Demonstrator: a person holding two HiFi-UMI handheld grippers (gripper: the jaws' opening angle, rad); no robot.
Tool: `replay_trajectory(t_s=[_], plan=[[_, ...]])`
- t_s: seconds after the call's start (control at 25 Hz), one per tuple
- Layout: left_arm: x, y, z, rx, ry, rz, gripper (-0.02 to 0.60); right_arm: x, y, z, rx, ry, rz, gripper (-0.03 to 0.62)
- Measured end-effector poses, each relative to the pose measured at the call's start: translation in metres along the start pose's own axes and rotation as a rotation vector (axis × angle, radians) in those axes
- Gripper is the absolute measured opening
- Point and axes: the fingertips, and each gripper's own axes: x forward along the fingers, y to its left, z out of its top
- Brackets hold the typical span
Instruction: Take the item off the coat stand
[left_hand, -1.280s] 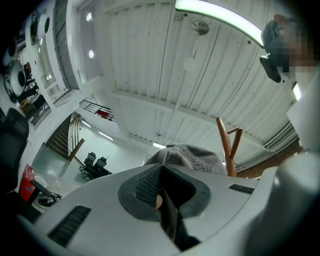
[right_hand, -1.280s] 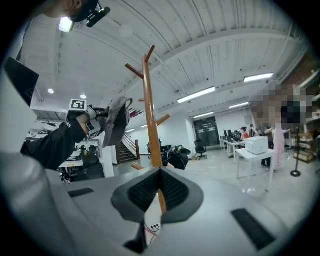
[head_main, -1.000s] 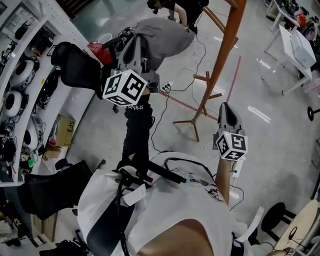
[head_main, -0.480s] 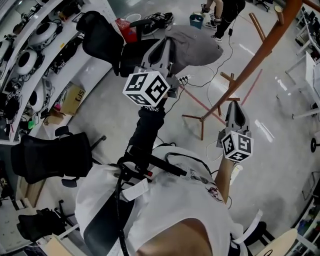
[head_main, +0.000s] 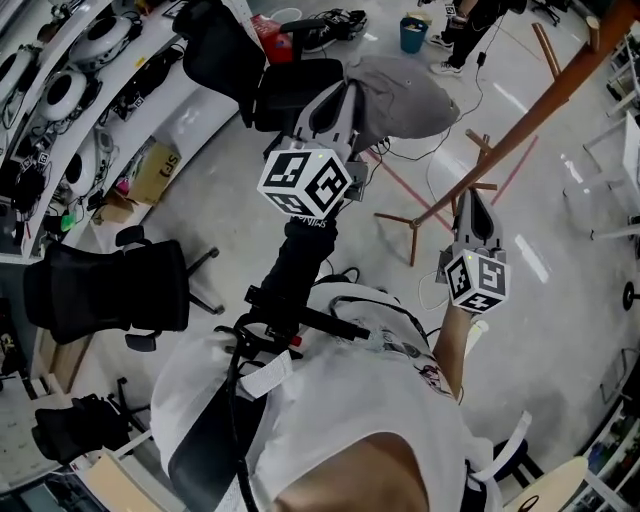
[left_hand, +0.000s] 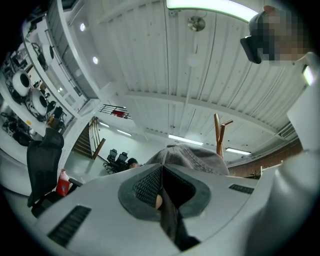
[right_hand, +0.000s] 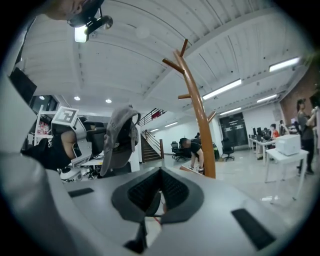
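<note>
A grey cap (head_main: 400, 95) hangs from my left gripper (head_main: 340, 105), which is shut on its edge and held up well clear of the wooden coat stand (head_main: 520, 125). In the left gripper view the cap (left_hand: 192, 157) bulges just beyond the shut jaws, with the coat stand (left_hand: 218, 137) behind it. My right gripper (head_main: 475, 205) sits lower right near the stand's base, shut with nothing in it. From the right gripper view I see the cap (right_hand: 120, 137) dangling left of the bare coat stand (right_hand: 200, 115).
Black office chairs (head_main: 105, 295) (head_main: 250, 70) stand to the left and ahead. A white workbench (head_main: 60, 90) runs along the left. Cables and a power strip lie on the floor by the stand's feet (head_main: 410, 225). A teal bucket (head_main: 411, 33) and a person (head_main: 470, 25) are further off.
The left gripper keeps hold of the cap and has drifted rightward and a little closer in the head view. The view has swung, showing more of the chairs at left.
</note>
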Motion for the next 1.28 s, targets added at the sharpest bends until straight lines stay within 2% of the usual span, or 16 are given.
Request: replay_trajectory(t_s=[0.16, 0.52, 0.88, 1.28], plan=[[-0.024, 0.003, -0.013, 0.027, 0.007, 0.013, 0.014, -0.007, 0.013, -0.006, -0.020, -0.005, -0.021, 0.005], [-0.025, -0.024, -0.060, -0.038, 0.073, -0.047, 0.014, -0.028, -0.018, -0.004, -0.030, -0.010, -0.158, 0.005], [-0.009, -0.075, -0.098, -0.086, 0.125, -0.167, 0.014, -0.067, -0.060, -0.002, -0.034, -0.050, -0.318, 0.005], [0.005, -0.122, -0.115, -0.156, 0.168, -0.280, 0.014, -0.100, -0.092, 0.009, -0.032, -0.076, -0.446, 0.005]])
